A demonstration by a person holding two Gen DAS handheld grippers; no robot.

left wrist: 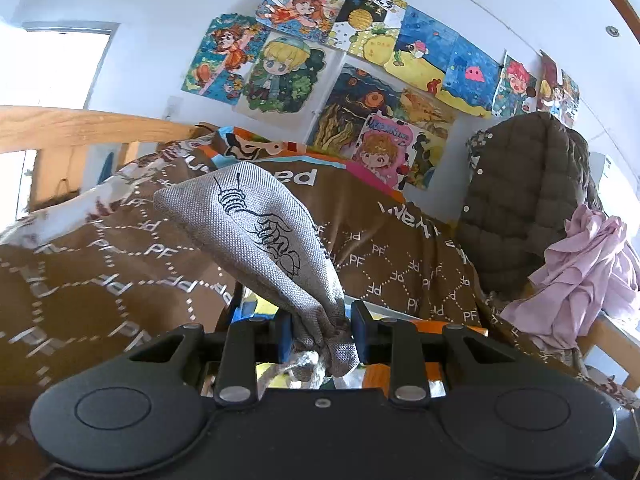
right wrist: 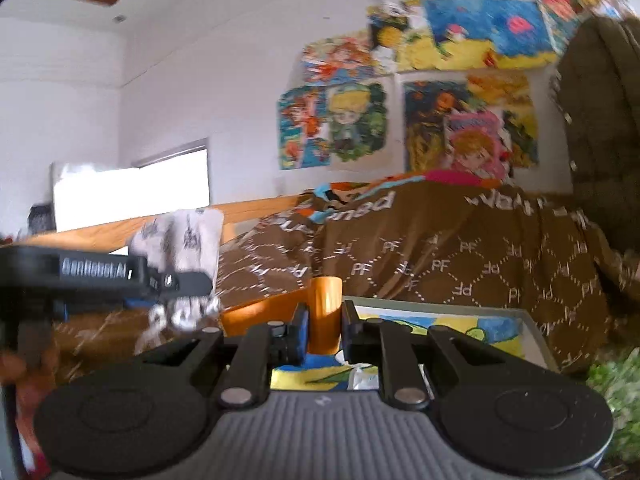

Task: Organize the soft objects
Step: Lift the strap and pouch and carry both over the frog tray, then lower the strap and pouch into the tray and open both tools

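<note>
My left gripper (left wrist: 322, 326) is shut on the gathered neck of a grey woven drawstring pouch (left wrist: 256, 224) with a black line drawing, and holds it up in the air over the bed. The same pouch (right wrist: 182, 236) and the left gripper (right wrist: 176, 280) show blurred at the left of the right wrist view. My right gripper (right wrist: 324, 330) is shut on the edge of an orange bag or cloth (right wrist: 324, 304), which stands up between the blue pads (right wrist: 301, 332).
A brown blanket (left wrist: 100, 264) printed with "PF" covers the bed. A brown quilted jacket (left wrist: 520, 200) and a pink cloth (left wrist: 576, 276) hang at the right. A picture box (right wrist: 460, 328) lies below the right gripper. Drawings (left wrist: 360, 60) cover the wall. A wooden bed rail (left wrist: 60, 124) runs along the left.
</note>
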